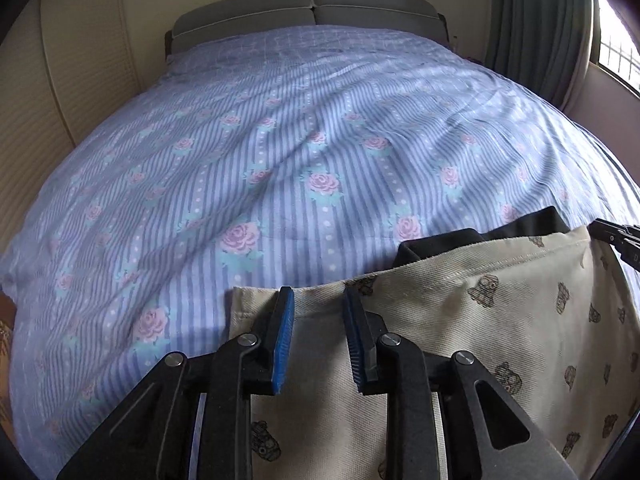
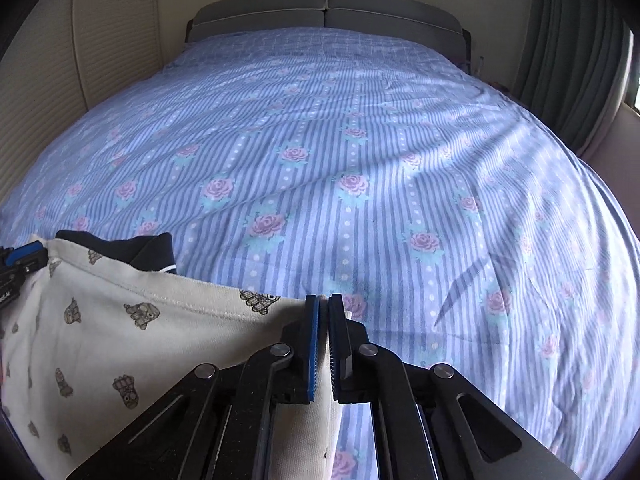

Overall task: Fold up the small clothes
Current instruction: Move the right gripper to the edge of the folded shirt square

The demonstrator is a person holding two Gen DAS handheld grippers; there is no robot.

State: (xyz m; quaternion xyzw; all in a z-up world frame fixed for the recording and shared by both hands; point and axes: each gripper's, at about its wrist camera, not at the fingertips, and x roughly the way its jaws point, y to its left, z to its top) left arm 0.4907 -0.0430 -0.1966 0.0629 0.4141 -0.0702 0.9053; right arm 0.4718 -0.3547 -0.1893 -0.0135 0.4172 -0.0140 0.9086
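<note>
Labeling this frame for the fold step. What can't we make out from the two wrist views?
- Dark garment: left wrist view, mostly hidden behind the cream printed cloth; type unclear.
- Cream cloth: lower part cut off by the bottom edge in both views; full shape unknown.
- Left gripper: whether its pads touch the cloth is unclear.
- Right gripper: cloth in its shut jaws is hidden by its fingers.

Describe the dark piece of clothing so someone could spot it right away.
Start at the big bed with the blue striped rose-print cover. Near its front edge lies a cream printed garment; the dark garment peeks out just behind that one's top hem. It is plain navy-black, with no print.
</note>
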